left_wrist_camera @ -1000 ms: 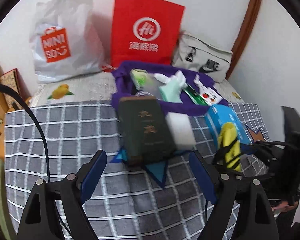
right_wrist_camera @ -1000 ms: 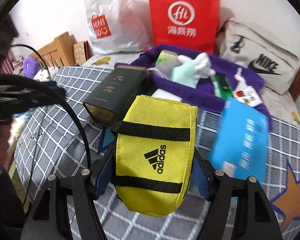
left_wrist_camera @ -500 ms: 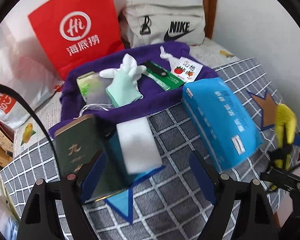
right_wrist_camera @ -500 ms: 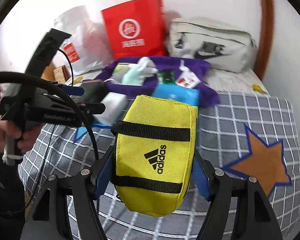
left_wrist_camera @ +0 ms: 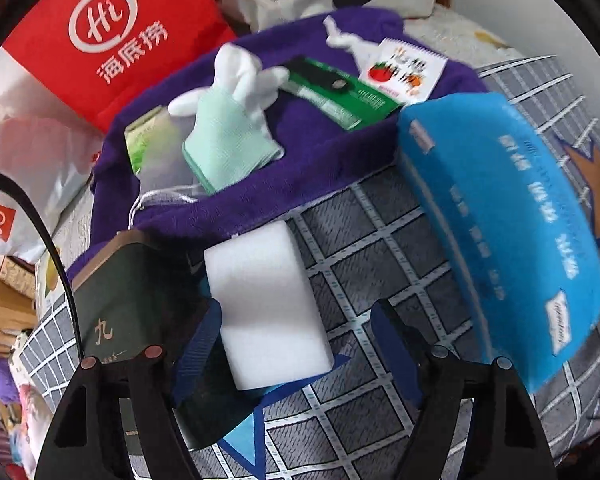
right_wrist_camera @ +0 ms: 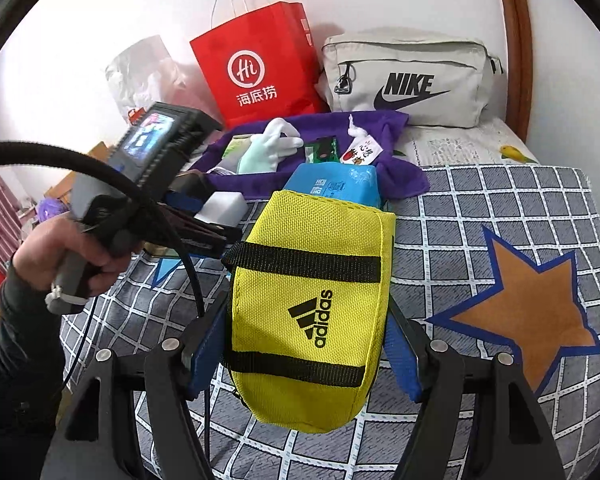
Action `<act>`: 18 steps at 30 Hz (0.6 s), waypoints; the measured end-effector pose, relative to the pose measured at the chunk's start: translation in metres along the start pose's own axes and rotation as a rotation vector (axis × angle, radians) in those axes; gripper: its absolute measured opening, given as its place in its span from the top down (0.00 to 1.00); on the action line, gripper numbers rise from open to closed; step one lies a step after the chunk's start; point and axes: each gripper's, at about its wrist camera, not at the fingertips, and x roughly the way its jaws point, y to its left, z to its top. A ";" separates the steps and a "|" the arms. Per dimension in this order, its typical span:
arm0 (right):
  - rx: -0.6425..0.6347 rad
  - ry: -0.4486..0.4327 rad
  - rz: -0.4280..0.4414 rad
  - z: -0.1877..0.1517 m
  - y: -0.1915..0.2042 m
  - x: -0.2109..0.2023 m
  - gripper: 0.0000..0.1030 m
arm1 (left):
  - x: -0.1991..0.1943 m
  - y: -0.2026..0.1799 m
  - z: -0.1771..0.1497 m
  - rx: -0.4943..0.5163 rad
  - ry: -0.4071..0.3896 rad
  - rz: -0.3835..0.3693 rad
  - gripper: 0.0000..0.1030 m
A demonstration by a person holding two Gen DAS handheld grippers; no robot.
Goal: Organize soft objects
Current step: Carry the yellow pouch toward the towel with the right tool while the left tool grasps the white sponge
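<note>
The right gripper [right_wrist_camera: 306,354] had its jaws clamped on the yellow pouch [right_wrist_camera: 308,312] above the bed [right_wrist_camera: 500,208]. The left gripper [left_wrist_camera: 296,354], jaws closing, straddled the white sponge [left_wrist_camera: 268,304] mid-bed, not yet pressing it.

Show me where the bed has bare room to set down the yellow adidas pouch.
The widest bare patch is the grey checked blanket around the brown star, right of the yellow adidas pouch and in front of the beige Nike bag. It is crowded leftward: purple towel, blue tissue pack, white foam block and dark green box.
</note>
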 end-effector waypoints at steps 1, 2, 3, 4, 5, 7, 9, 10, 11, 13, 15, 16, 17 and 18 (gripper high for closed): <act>0.000 0.000 0.005 -0.001 0.000 0.000 0.31 | 0.003 -0.001 0.001 -0.002 0.014 0.006 0.27; 0.002 0.000 0.009 -0.002 0.000 0.000 0.31 | 0.006 0.000 0.001 -0.011 0.026 0.019 0.34; 0.003 0.000 0.012 -0.002 -0.001 -0.001 0.31 | 0.008 0.000 0.002 -0.015 0.031 0.022 0.39; 0.002 0.001 0.017 -0.003 0.000 -0.001 0.31 | 0.009 -0.001 0.002 -0.015 0.033 0.022 0.49; 0.000 0.000 0.019 -0.003 0.000 -0.001 0.31 | 0.009 -0.001 0.001 -0.016 0.032 0.037 0.57; -0.001 -0.003 0.021 -0.004 0.000 -0.002 0.31 | 0.008 -0.001 0.000 -0.019 0.031 0.081 0.58; 0.000 -0.006 0.024 -0.004 0.000 -0.003 0.31 | 0.001 0.002 -0.004 -0.016 0.010 0.080 0.58; 0.000 -0.003 0.025 -0.004 -0.001 -0.003 0.31 | -0.005 0.006 -0.008 -0.029 -0.006 0.014 0.58; -0.001 -0.003 0.025 -0.005 0.000 -0.003 0.31 | -0.007 0.007 -0.010 -0.035 -0.009 -0.023 0.59; -0.004 -0.002 0.024 -0.005 0.000 -0.003 0.31 | -0.015 0.009 -0.015 -0.037 -0.024 -0.079 0.59; -0.003 -0.001 0.023 -0.005 0.000 -0.003 0.31 | -0.021 0.009 -0.018 -0.034 -0.033 -0.109 0.58; -0.004 0.000 0.022 -0.005 0.001 -0.003 0.31 | -0.023 0.008 -0.019 -0.034 -0.031 -0.111 0.55; -0.006 0.001 0.021 -0.005 0.001 -0.003 0.31 | -0.023 0.009 -0.019 -0.034 -0.029 -0.110 0.48; -0.008 0.001 0.020 -0.005 0.002 -0.003 0.31 | -0.023 0.008 -0.018 -0.031 -0.026 -0.103 0.43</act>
